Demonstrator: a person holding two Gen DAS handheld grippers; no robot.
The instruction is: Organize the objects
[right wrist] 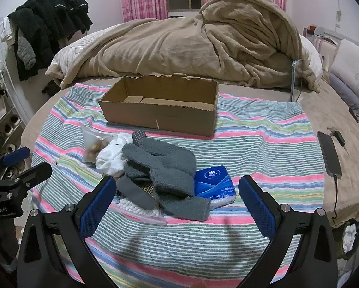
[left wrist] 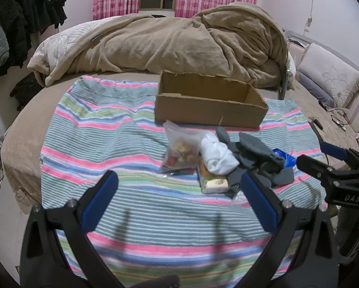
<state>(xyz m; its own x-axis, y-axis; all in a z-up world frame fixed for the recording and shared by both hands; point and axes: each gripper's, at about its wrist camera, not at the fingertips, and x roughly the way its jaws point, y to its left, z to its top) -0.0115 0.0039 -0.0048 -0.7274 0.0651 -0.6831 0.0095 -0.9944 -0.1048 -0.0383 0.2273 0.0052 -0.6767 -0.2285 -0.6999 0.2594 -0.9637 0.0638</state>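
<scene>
An open, empty cardboard box stands on a striped cloth on the bed. In front of it lies a pile: a clear bag of snacks, a white cloth, grey socks, a blue tissue pack, a small packet and a bag of cotton swabs. My left gripper is open and empty, just before the pile. My right gripper is open and empty, its fingers either side of the socks and tissue pack.
A rumpled tan blanket lies behind the box. A phone on a cable lies right of the cloth. Pillows are at the far right. Dark clothes hang at the left.
</scene>
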